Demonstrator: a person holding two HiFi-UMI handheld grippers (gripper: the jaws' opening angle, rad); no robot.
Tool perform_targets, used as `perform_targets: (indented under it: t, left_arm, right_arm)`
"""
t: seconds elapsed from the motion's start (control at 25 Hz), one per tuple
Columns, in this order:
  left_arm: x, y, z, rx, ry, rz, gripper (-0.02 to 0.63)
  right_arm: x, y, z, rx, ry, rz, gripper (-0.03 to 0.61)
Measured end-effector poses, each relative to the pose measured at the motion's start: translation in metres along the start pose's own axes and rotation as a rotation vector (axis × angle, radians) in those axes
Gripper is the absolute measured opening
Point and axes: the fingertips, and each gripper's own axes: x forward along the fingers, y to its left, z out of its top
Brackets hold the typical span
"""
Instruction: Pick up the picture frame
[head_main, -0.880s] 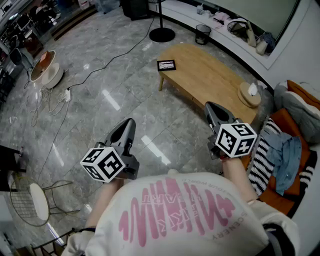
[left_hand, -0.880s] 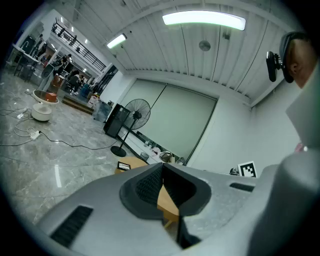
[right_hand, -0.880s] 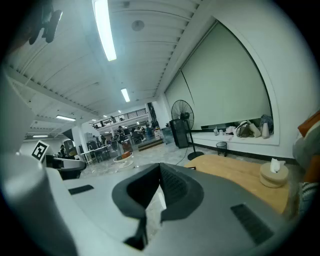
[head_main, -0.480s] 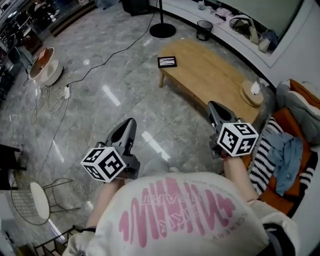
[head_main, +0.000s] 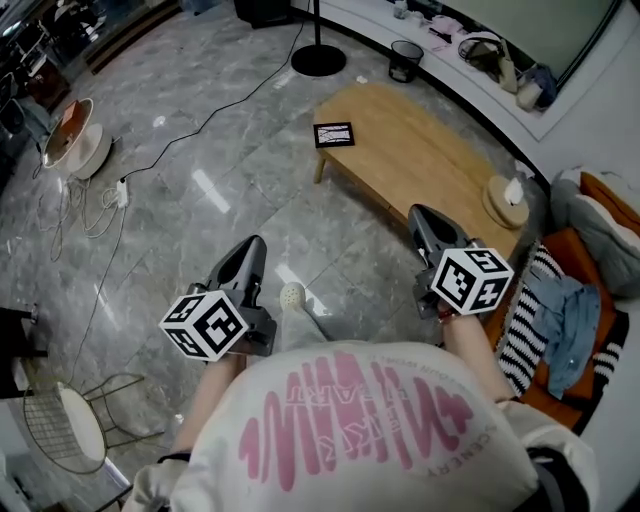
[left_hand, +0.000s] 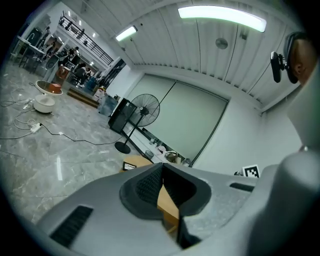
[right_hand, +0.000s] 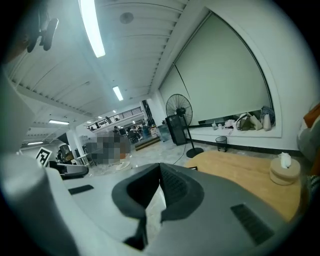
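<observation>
1. Head view: we see the picture frame (head_main: 333, 133) flat on the wooden table (head_main: 420, 160), at twelve o'clock, well apart from us.
2. We hold the left gripper (head_main: 254, 246) and right gripper (head_main: 420, 213) with jaws together, empty.

Two tongs (head_main: 255, 245) (head_main: 418, 213), one picture frame (head_main: 333, 134), one table (head_main: 425, 165).

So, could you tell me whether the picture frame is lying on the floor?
No, the picture frame lies flat on the wooden table, near one of its corners.
</observation>
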Motion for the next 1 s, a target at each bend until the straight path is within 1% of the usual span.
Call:
perform_targets:
  t: [0.2,0.36,0.52,0.68,0.76,1.0]
  left_arm:
    - [0.043,0.031,0.064,0.025,0.001,-0.043,0.003]
    - [0.072,0.055,0.114,0.05,-0.016,-0.073,0.003]
    - [0.089,0.083,0.154,0.052,-0.031,-0.09,0.003]
    - [0.105,0.115,0.181,0.032,-0.029,-0.084,0.003]
    - [0.112,0.13,0.19,0.018,-0.027,-0.077,0.003]
    - [0.127,0.15,0.208,0.017,-0.037,-0.105,0.003]
  right_arm:
    - [0.059,0.004,0.037,0.019,-0.022,-0.046,0.005]
    - [0.104,0.014,0.06,0.046,-0.054,-0.05,0.005]
    - [0.145,0.028,0.081,0.053,-0.079,-0.055,0.005]
    - [0.179,0.04,0.095,0.029,-0.091,-0.063,0.005]
    - [0.193,0.042,0.097,0.037,-0.093,-0.073,0.005]
    - [0.217,0.04,0.097,0.058,-0.096,-0.096,0.005]
